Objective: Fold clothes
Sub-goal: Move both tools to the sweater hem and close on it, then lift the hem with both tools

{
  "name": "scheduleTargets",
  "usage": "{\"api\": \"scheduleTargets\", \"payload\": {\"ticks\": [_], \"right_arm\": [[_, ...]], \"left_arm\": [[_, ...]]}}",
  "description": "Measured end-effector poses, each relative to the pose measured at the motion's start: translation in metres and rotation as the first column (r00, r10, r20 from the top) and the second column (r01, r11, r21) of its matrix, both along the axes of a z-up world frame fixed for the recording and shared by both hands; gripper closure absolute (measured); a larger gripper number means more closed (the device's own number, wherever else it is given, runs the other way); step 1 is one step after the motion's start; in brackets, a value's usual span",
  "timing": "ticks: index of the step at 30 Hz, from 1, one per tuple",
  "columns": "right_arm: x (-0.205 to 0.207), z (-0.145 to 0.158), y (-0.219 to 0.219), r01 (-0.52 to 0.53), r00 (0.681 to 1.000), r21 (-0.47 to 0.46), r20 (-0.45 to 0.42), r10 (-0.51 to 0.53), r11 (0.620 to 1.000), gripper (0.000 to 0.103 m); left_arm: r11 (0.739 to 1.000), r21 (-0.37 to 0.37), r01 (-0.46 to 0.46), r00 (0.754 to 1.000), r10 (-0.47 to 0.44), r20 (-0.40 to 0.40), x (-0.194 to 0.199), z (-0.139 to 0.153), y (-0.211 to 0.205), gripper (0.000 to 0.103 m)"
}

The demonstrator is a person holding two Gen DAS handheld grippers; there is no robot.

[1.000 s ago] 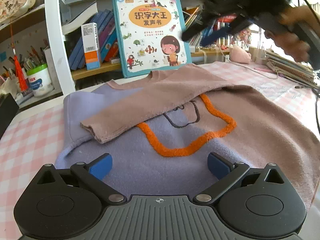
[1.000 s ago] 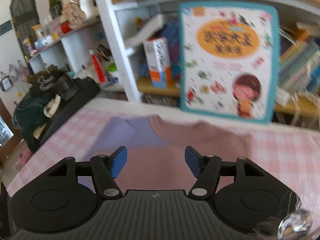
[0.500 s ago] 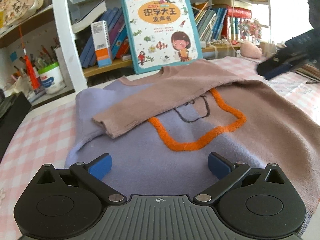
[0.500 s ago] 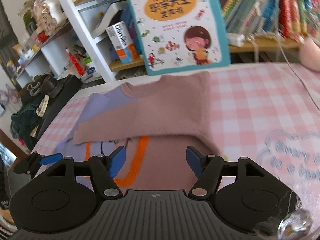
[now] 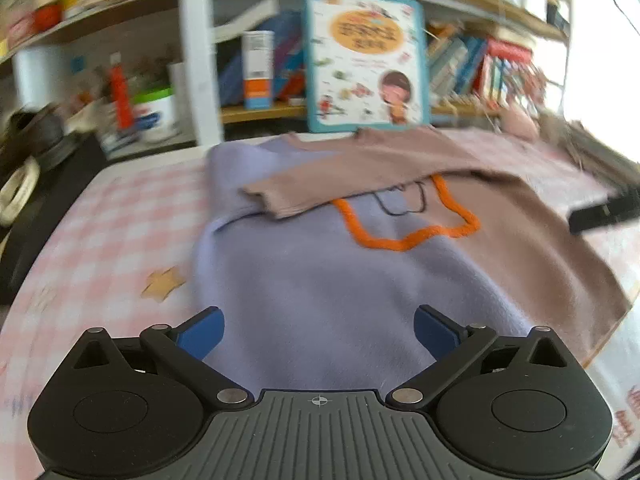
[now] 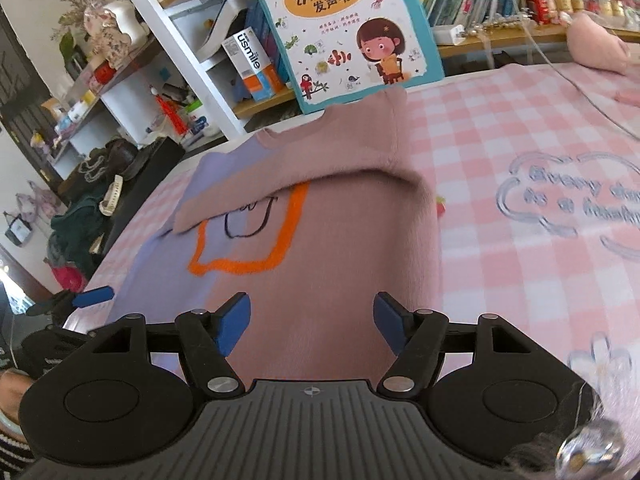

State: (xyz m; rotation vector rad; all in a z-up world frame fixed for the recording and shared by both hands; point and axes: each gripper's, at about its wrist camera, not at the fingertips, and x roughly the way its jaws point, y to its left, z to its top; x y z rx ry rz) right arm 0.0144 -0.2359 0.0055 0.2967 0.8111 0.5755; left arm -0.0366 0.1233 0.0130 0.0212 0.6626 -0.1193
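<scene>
My left gripper (image 5: 319, 330) and right gripper (image 6: 312, 326) both hung wide open and empty over the near hem of the lilac-and-pink sweater (image 6: 328, 240), which lay flat on the pink checked tablecloth (image 6: 520, 128) with one pink sleeve (image 5: 348, 176) folded across its chest.

Bright daylight, blown-out glare at right edge, left wrist view motion-blurred, right wrist view sharp, fisheye-curved edges

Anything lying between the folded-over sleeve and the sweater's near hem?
Only the sweater's own front, with its orange outline, lies below the sleeve. The right wrist view shows it.
</scene>
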Motion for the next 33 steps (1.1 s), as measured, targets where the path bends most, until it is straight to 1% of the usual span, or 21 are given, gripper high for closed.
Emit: {"api": "scheduleTargets", "payload": {"ticks": [1,3,4,5,6,8,10,12,15,18,21,22,23,24,25,26,27,29,31,33], "right_arm": [[-0.006,0.0,-0.004,0.009,1.0,0.016,0.002,-0.009,1.0,0.037],[-0.019,-0.002,-0.014,0.036,0.999,0.042,0.002,-0.036,0.998,0.037],[-0.025,-0.002,-0.02,0.057,0.998,0.05,0.003,-0.058,0.997,0.037],[-0.03,-0.003,-0.025,0.08,0.997,0.056,0.004,-0.081,0.995,0.037],[-0.036,-0.004,-0.031,0.098,0.995,0.069,0.004,-0.098,0.993,0.037],[-0.048,-0.006,-0.042,0.13,0.991,0.099,0.003,-0.131,0.987,0.038],[-0.059,-0.007,-0.048,0.138,0.99,0.111,0.008,-0.139,0.984,0.04],[-0.068,-0.008,-0.051,0.133,0.991,0.104,0.014,-0.136,0.986,0.04],[-0.071,-0.013,-0.05,0.127,0.992,0.089,0.007,-0.128,0.988,0.041],[-0.067,-0.018,-0.047,0.118,0.993,0.082,-0.011,-0.118,0.99,0.046],[-0.062,-0.021,-0.04,0.102,0.995,0.067,-0.014,-0.101,0.993,0.051],[-0.061,-0.021,-0.037,0.094,0.996,0.057,-0.012,-0.094,0.994,0.055],[-0.06,-0.021,-0.034,0.087,0.996,0.047,-0.009,-0.087,0.995,0.062],[-0.059,-0.021,-0.031,0.08,0.997,0.036,-0.006,-0.08,0.996,0.066],[-0.058,-0.022,-0.027,0.072,0.997,0.026,-0.003,-0.072,0.997,0.074],[-0.056,-0.022,-0.026,0.065,0.998,0.02,-0.004,-0.065,0.998,0.08],[-0.055,-0.022,-0.025,0.058,0.998,0.016,-0.005,-0.058,0.998,0.081],[-0.053,-0.023,-0.023,0.048,0.999,0.015,-0.007,-0.048,0.999,0.088],[-0.052,-0.022,-0.023,0.043,0.999,0.032,-0.004,-0.043,0.999,0.091],[-0.054,-0.017,-0.024,0.036,0.999,0.093,0.007,-0.037,0.995,0.091]], "left_arm": [[1.0,-0.024,-0.014,1.0,0.014,0.003,-0.006,0.002,0.005,0.005],[0.996,-0.089,-0.022,1.0,0.022,0.001,-0.021,0.005,0.018,0.015],[0.993,-0.12,-0.022,1.0,0.023,0.002,-0.028,0.006,0.023,0.026],[0.989,-0.148,-0.024,1.0,0.025,0.004,-0.034,0.006,0.028,0.033],[0.985,-0.172,-0.028,1.0,0.029,0.005,-0.041,0.006,0.032,0.035],[0.98,-0.191,-0.048,0.999,0.051,0.007,-0.052,0.005,0.039,0.035],[0.976,-0.204,-0.075,0.997,0.077,-0.002,-0.059,0.003,0.045,0.036],[0.97,-0.223,-0.101,0.995,0.1,-0.014,-0.062,0.001,0.053,0.036],[0.953,-0.275,-0.125,0.992,0.12,-0.035,-0.06,-0.005,0.062,0.036],[0.942,-0.311,-0.126,0.992,0.115,-0.054,-0.054,-0.01,0.063,0.036],[0.937,-0.329,-0.117,0.993,0.099,-0.071,-0.046,-0.016,0.058,0.036],[0.937,-0.332,-0.113,0.993,0.094,-0.074,-0.044,-0.018,0.056,0.037],[0.938,-0.327,-0.114,0.993,0.096,-0.069,-0.044,-0.018,0.054,0.037],[0.941,-0.317,-0.118,0.992,0.1,-0.072,-0.042,-0.018,0.052,0.04],[0.943,-0.309,-0.123,0.992,0.104,-0.077,-0.04,-0.018,0.05,0.057],[0.945,-0.301,-0.128,0.991,0.108,-0.082,-0.038,-0.018,0.049,0.071],[0.944,-0.301,-0.132,0.99,0.111,-0.085,-0.035,-0.019,0.049,0.073],[0.943,-0.306,-0.133,0.99,0.114,-0.08,-0.033,-0.019,0.049,0.084],[0.938,-0.324,-0.123,0.992,0.108,-0.062,-0.034,-0.017,0.049,0.087],[0.932,-0.351,-0.087,0.996,0.085,-0.024,-0.037,-0.01,0.045,0.087]]}}
